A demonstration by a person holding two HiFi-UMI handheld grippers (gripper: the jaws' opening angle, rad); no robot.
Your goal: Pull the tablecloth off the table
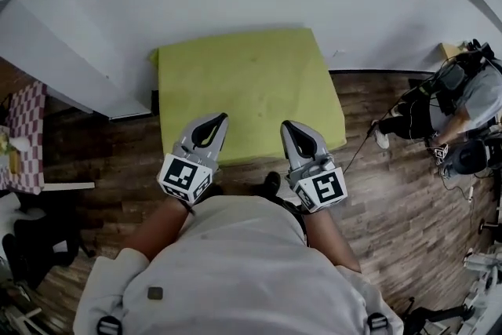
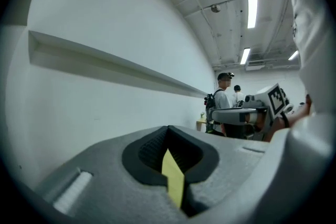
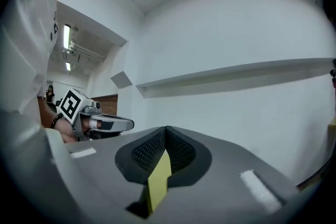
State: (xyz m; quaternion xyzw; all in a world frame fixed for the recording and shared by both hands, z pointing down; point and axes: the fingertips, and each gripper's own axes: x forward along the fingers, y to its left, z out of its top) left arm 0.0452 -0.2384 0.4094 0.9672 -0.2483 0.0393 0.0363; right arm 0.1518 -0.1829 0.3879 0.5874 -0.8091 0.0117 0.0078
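A yellow-green tablecloth (image 1: 251, 82) covers the table in front of me in the head view; the table itself is hidden under it. My left gripper (image 1: 217, 121) and right gripper (image 1: 289, 126) both reach over the cloth's near edge, side by side. In the left gripper view the jaws (image 2: 168, 131) are shut, with a thin fold of the yellow cloth (image 2: 173, 183) pinched between them. The right gripper view shows the same: jaws (image 3: 167, 131) shut on a strip of the cloth (image 3: 157, 183). Both grippers point level.
A white wall with a ledge (image 1: 78, 51) stands behind the table. A table with a checkered cloth (image 1: 26, 139) is at the far left. People with equipment (image 1: 459, 110) sit at the right on the wood floor (image 1: 392, 200).
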